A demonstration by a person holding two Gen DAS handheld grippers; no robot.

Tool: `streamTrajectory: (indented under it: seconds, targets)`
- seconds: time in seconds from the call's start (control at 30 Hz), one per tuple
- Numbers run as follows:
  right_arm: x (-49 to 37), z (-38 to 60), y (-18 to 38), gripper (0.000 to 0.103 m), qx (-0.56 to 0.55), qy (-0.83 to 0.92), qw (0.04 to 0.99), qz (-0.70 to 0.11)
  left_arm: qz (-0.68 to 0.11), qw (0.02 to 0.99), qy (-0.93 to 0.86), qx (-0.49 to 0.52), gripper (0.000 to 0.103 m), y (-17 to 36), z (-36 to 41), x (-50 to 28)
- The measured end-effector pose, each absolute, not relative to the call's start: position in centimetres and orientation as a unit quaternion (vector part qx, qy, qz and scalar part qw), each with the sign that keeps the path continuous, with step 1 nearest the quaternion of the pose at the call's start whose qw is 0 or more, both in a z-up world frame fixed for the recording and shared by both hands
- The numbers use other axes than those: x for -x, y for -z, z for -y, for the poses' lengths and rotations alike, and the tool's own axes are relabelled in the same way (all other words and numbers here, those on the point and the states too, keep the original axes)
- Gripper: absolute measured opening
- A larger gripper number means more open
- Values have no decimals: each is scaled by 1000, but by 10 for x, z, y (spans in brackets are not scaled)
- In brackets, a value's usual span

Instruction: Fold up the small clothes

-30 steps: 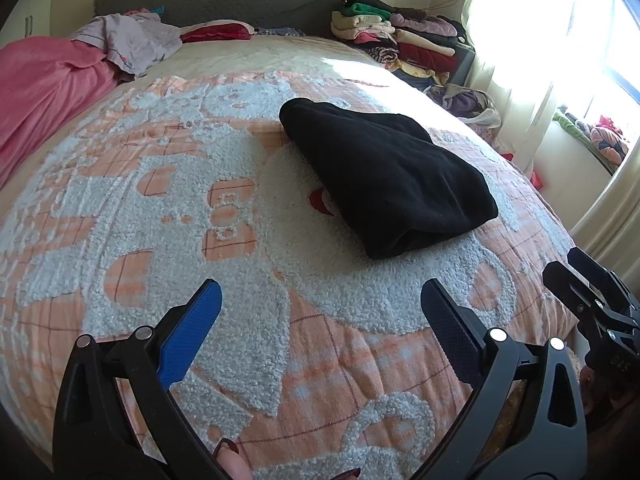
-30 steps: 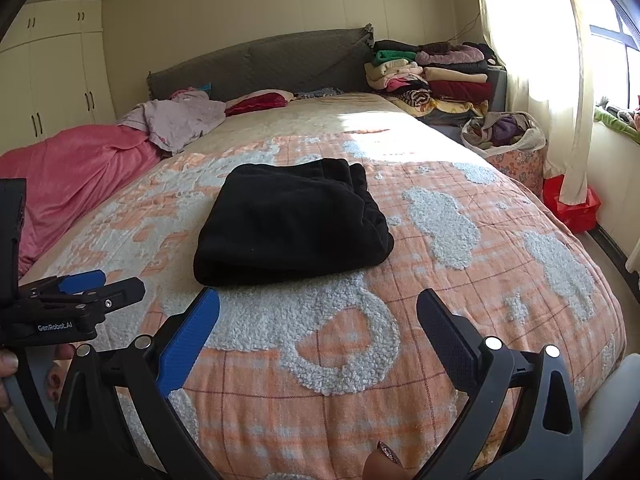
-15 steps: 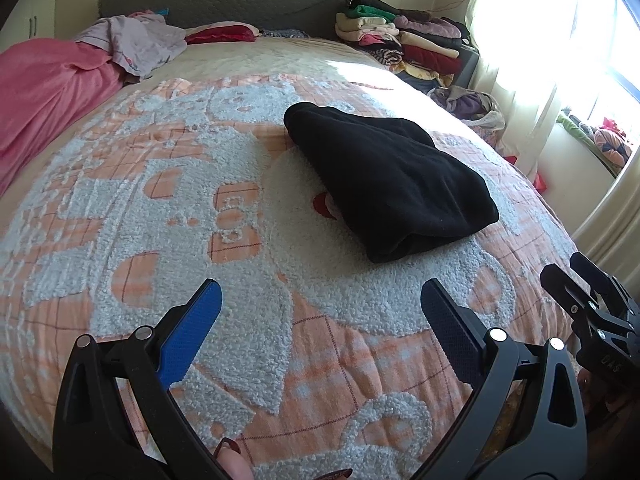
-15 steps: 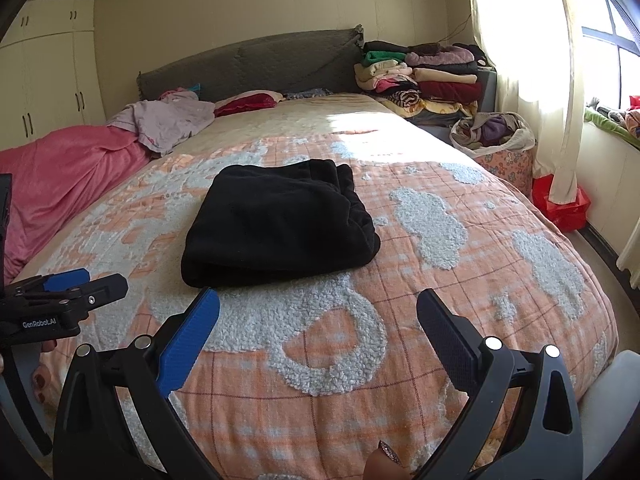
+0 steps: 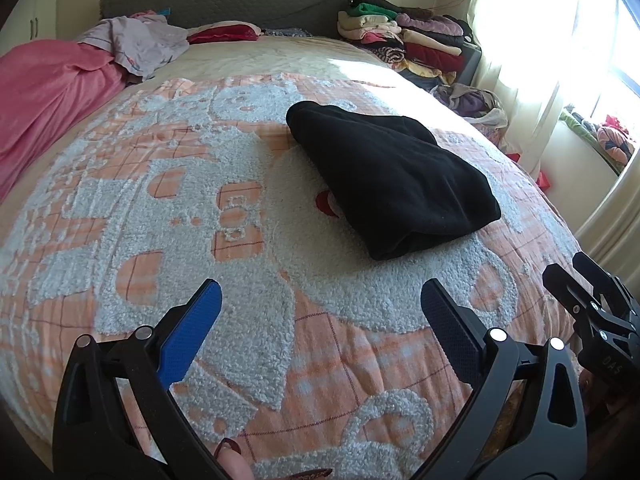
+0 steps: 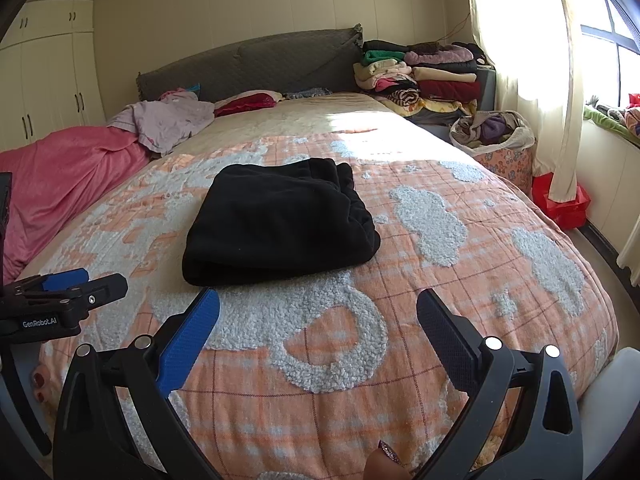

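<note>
Garment: black folded garment [image 5: 394, 184] lies flat on the bed, ahead of both tongs and apart from them; in the left wrist view it sits ahead and to the right, in the right wrist view ahead and slightly left [image 6: 280, 220].
Left tongs: left tongs [image 5: 320, 312] released, jaws spread wide, nothing between them, held over the near part of the quilt.
Right tongs: right tongs [image 6: 318, 314] released as well, jaws wide apart and empty, just short of the garment's near folded edge.
Bed cover: orange checked quilt [image 5: 200, 216] with fluffy white shapes lies under the garment and under both tongs.
Far left of the tongs: pink blanket [image 6: 68, 176] bunched along the bed's edge, a lilac cloth [image 6: 168, 120] beside it.
Far right of the tongs: stack of folded clothes [image 6: 420, 76] past the head of the bed, near the curtain [image 6: 524, 60].
Person: a fingertip [image 5: 236, 466] shows at the bottom edge between the left tongs.
</note>
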State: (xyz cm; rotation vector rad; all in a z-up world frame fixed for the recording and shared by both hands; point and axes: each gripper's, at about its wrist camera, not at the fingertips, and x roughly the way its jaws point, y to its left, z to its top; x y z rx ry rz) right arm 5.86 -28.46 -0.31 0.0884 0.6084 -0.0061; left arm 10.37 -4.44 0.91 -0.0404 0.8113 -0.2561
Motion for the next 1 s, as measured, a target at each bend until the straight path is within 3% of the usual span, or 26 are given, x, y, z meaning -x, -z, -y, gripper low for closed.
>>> streamTrajectory:
  seconds: [1.0]
  targets:
    - [-55, 283, 1, 98, -45, 9, 953, -300, -393, 913, 109, 5, 93, -10, 46, -101]
